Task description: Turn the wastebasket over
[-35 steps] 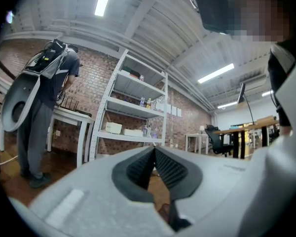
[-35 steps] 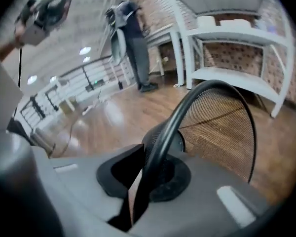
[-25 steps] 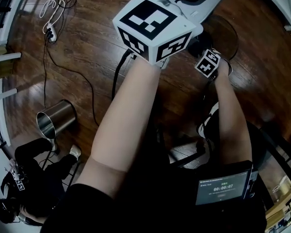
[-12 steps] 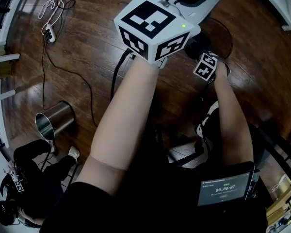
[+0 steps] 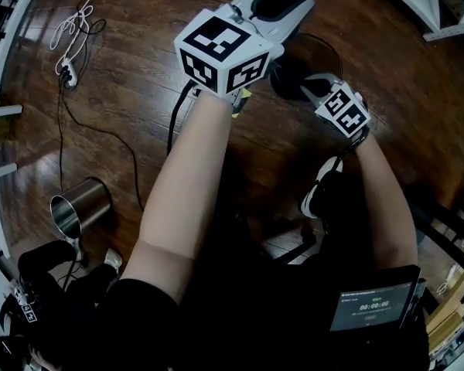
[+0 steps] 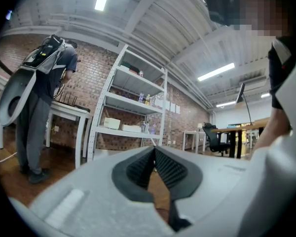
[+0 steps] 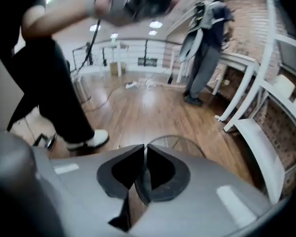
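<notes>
The wastebasket (image 5: 322,52) is a dark wire-mesh one on the wooden floor at the top of the head view, partly hidden by my grippers. In the right gripper view its round mesh (image 7: 180,143) shows just beyond the jaws, and a thin strip of its rim runs between the pads. My right gripper (image 5: 305,81) (image 7: 144,149) points steeply down, its jaws closing on that rim. My left gripper (image 5: 277,0) (image 6: 154,152) is held level and high above the floor, shut, with nothing in it.
A shiny steel bin (image 5: 81,207) stands at the lower left beside a crouched person in black (image 5: 31,284). A power strip and cable (image 5: 66,72) lie on the floor at upper left. White shelving (image 7: 266,107) and a standing person (image 7: 204,48) are further off.
My right gripper has come up from the floor, its marker cube larger and further right in the head view, with the basket's rim still in it. The left gripper has hardly moved.
</notes>
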Motion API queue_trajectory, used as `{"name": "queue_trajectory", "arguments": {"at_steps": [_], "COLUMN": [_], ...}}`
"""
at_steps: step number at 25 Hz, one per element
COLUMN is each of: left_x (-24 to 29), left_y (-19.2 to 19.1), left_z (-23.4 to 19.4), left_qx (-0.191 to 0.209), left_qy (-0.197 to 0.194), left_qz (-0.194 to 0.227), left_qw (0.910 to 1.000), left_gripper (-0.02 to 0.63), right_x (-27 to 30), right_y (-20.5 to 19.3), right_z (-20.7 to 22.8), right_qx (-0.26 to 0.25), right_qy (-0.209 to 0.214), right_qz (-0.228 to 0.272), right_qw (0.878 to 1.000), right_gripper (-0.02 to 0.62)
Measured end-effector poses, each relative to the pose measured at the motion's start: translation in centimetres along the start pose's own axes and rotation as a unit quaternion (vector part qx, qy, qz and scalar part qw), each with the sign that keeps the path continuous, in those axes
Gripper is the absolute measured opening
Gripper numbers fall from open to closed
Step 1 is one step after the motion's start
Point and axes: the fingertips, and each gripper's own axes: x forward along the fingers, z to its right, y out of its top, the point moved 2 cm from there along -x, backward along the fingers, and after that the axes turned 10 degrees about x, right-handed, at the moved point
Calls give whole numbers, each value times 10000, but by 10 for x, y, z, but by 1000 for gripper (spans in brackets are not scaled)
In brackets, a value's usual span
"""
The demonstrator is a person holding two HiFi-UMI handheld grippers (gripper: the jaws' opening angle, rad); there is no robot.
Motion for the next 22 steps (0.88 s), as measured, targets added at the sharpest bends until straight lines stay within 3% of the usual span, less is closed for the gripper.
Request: {"name": "queue_trajectory", "arguments": {"at_steps": [2, 6, 10, 15, 17, 22], "left_x": [0, 3, 1, -8, -12, -12], "left_y": [-1, -5, -9, -23, -31, -52], "left_z": [4, 22, 46, 74, 84, 103], "left_qx": [-2, -7, 102, 242, 300, 315], "left_qy": [-13, -131, -289, -388, -407, -475], "left_qz": [-30, -71, -126, -309, -379, -540], "left_qw": [10000, 9999, 9994, 9985, 9980, 9969], "left_gripper": [3, 3, 3, 3, 3, 3], "right_x": [-43, -127, -187, -205, -206, -202], "right_y": [40, 88, 99, 80, 83, 86], "right_z": [13, 31, 27, 27, 23, 10], "right_qx": [702, 1496, 1782, 2305, 2174, 1887], "right_qy": [-28, -232, -628, -798, -891, -1043], "right_qz": [1126, 2790, 3779, 4540, 4617, 4534], "right_qw": [9911, 9483, 9064, 8570, 8554, 8648], "right_gripper": [17, 15, 14, 14, 11, 9]}}
